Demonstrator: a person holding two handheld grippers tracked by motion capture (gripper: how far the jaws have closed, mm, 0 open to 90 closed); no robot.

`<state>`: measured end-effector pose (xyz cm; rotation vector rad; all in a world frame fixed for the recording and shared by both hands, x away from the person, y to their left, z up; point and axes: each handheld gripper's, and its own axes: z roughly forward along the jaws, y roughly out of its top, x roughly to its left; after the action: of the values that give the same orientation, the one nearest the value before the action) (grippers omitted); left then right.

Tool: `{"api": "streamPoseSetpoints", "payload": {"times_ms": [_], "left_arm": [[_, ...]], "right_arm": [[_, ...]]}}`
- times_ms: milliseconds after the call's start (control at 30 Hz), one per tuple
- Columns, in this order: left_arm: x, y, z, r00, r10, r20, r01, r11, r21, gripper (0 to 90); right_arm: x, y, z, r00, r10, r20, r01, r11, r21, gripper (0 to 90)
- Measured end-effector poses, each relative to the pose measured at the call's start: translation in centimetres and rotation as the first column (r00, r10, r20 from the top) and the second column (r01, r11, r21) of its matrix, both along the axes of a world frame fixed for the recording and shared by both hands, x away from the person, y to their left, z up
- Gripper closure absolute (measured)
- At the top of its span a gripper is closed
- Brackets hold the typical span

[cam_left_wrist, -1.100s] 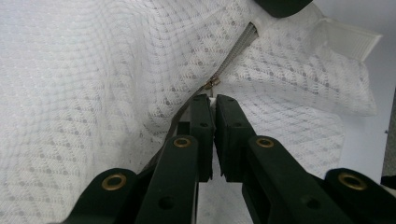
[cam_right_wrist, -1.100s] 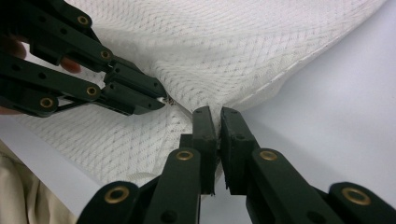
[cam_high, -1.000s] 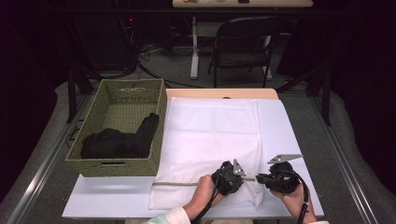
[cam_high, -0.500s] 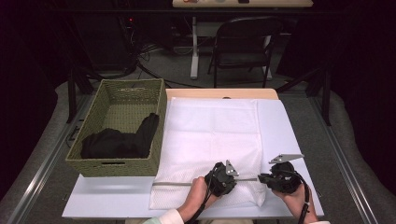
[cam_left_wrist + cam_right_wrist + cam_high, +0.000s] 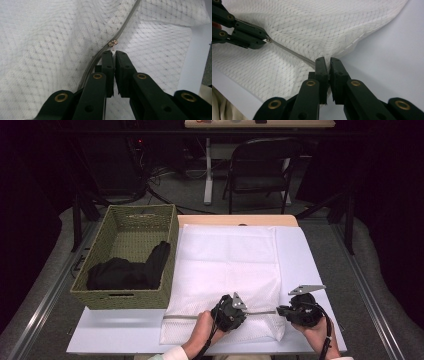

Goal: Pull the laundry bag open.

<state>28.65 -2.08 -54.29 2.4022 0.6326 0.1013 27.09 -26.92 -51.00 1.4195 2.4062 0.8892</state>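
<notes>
Leftmost, a green woven basket [image 5: 125, 296] stood on the counter [image 5: 115, 340], just left of the white mesh bag [image 5: 227, 262], with a dark garment [image 5: 127, 272] lying inside it. The mesh bag lay flat at the counter's middle, its grey zipper [image 5: 182, 316] running along the bag's near edge. Right of the basket, over that near edge, the left gripper [image 5: 113, 52] had its fingers clenched on the small white pull tab of the metal zipper slider [image 5: 112, 43]. Farther right, at the bag's near right corner, the right gripper [image 5: 327, 60] had its fingers clenched on the bunched mesh at the zipper's end, and the fabric puckered toward that pinch. Between the two grippers the zipper ran taut and straight.
</notes>
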Motion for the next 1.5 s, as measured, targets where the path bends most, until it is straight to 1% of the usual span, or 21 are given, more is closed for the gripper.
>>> {"api": "streamPoseSetpoints", "payload": {"times_ms": [100, 167, 233, 300, 333, 367, 433, 533, 600, 633, 733, 833, 900, 967, 1033, 1167, 1267, 1300, 1400, 1467, 1500], "left_arm": [[0.0, 0.5, 0.1, 1.0, -0.002, -0.003, 0.002, 1.0, 0.004, 86.0], [0.0, 0.8, 0.2, 1.0, 0.0, -0.009, 0.0, 1.0, -0.006, 86.0], [-0.1, 1.0, 0.2, 1.0, 0.008, 0.002, -0.008, 0.9999, -0.014, 86.0], [-0.1, 1.0, 0.1, 0.9999, 0.011, 0.001, -0.011, 0.9999, -0.013, 86.1], [-0.1, 1.0, 0.0, 0.9999, 0.012, 0.006, -0.012, 0.9999, -0.008, 86.1], [-0.1, 1.0, -0.1, 0.9999, 0.014, 0.0, -0.014, 0.9999, -0.007, 86.1], [0.0, 0.9, -0.3, 0.9999, 0.012, -0.002, -0.012, 0.9999, 0.0, 86.1], [0.1, 0.6, -0.5, 0.9999, 0.013, 0.006, -0.013, 0.9998, 0.013, 86.0], [0.2, 0.5, -0.4, 1.0, 0.001, 0.0, -0.001, 0.9998, 0.021, 85.9], [0.2, 0.4, -0.3, 0.9999, 0.006, 0.009, -0.006, 0.9996, 0.028, 85.7], [0.5, 0.1, -0.2, 0.9999, -0.012, 0.0, 0.012, 0.9992, 0.038, 85.1], [0.6, -0.3, -0.2, 0.9998, -0.018, -0.004, 0.018, 0.9987, 0.047, 84.1], [0.7, -0.6, -0.1, 0.9995, -0.029, 0.011, 0.029, 0.9982, 0.052, 81.8], [0.5, -1.0, -0.1, 0.9987, -0.04, 0.031, 0.037, 0.9968, 0.07, 80.2], [0.5, -1.3, -0.1, 0.9985, -0.039, 0.039, 0.035, 0.9962, 0.08, 80.2], [0.6, -1.6, -0.1, 0.9986, -0.028, 0.044, 0.025, 0.9962, 0.084, 80.5], [0.5, -1.7, -0.2, 0.9983, -0.02, 0.055, 0.015, 0.9961, 0.087, 82.7], [0.6, -1.6, -0.2, 0.9984, -0.02, 0.052, 0.016, 0.9961, 0.087, 84.1], [0.8, -1.3, -0.2, 0.9989, -0.006, 0.045, 0.003, 0.9972, 0.074, 85.8], [0.9, -1.1, -0.2, 0.9995, -0.001, 0.032, -0.001, 0.998, 0.063, 86.0], [0.9, -1.0, -0.2, 0.9992, 0.007, 0.039, -0.01, 0.998, 0.063, 86.0]], "right_arm": [[0.0, 0.0, 0.0, 1.0, 0.003, 0.003, -0.003, 1.0, -0.002, 85.3], [0.0, 0.0, -0.1, 1.0, 0.003, 0.001, -0.003, 1.0, 0.003, 85.3], [0.1, 0.1, -0.1, 1.0, 0.009, 0.001, -0.009, 1.0, 0.003, 85.3], [0.1, 0.2, -0.1, 1.0, 0.009, -0.002, -0.009, 1.0, 0.002, 85.3], [0.1, 0.2, -0.1, 0.9999, 0.012, -0.001, -0.012, 1.0, 0.002, 85.4], [0.1, 0.2, -0.1, 0.9999, 0.011, -0.001, -0.011, 1.0, 0.001, 85.4], [0.1, 0.1, -0.1, 0.9999, 0.009, -0.006, -0.009, 1.0, 0.024, 85.4], [0.0, 0.2, 0.0, 0.9999, 0.013, -0.001, -0.013, 1.0, 0.012, 85.4], [0.0, 0.2, 0.1, 0.9998, 0.018, 0.005, -0.018, 1.0, 0.01, 85.3], [0.0, 0.2, 0.1, 0.9998, 0.016, 0.012, -0.016, 1.0, 0.006, 85.4], [-0.1, 0.2, 0.1, 0.9998, 0.015, 0.012, -0.015, 1.0, 0.004, 85.3], [-0.1, 0.3, 0.2, 0.9998, 0.016, 0.013, -0.016, 1.0, 0.001, 85.3], [-0.1, 0.4, 0.2, 0.9998, 0.016, 0.013, -0.016, 1.0, 0.001, 85.3], [-0.1, 0.4, 0.2, 0.9997, 0.019, 0.014, -0.019, 1.0, 0.0, 85.3], [-0.1, 0.4, 0.2, 0.9997, 0.02, 0.015, -0.02, 1.0, 0.001, 85.3], [-0.2, 0.5, 0.2, 0.9996, 0.023, 0.018, -0.023, 1.0, -0.002, 85.3], [-0.2, 0.5, 0.3, 0.9996, 0.02, 0.018, -0.02, 1.0, 0.001, 85.3], [-0.2, 0.5, 0.3, 0.9996, 0.02, 0.019, -0.02, 1.0, 0.0, 85.3], [-0.2, 0.4, 0.3, 0.9995, 0.019, 0.024, -0.019, 1.0, -0.005, 85.2], [-0.3, 0.3, 0.3, 0.9994, 0.02, 0.028, -0.02, 1.0, -0.007, 85.2], [-0.3, 0.3, 0.4, 0.9995, 0.02, 0.026, -0.02, 1.0, -0.008, 85.2]]}}
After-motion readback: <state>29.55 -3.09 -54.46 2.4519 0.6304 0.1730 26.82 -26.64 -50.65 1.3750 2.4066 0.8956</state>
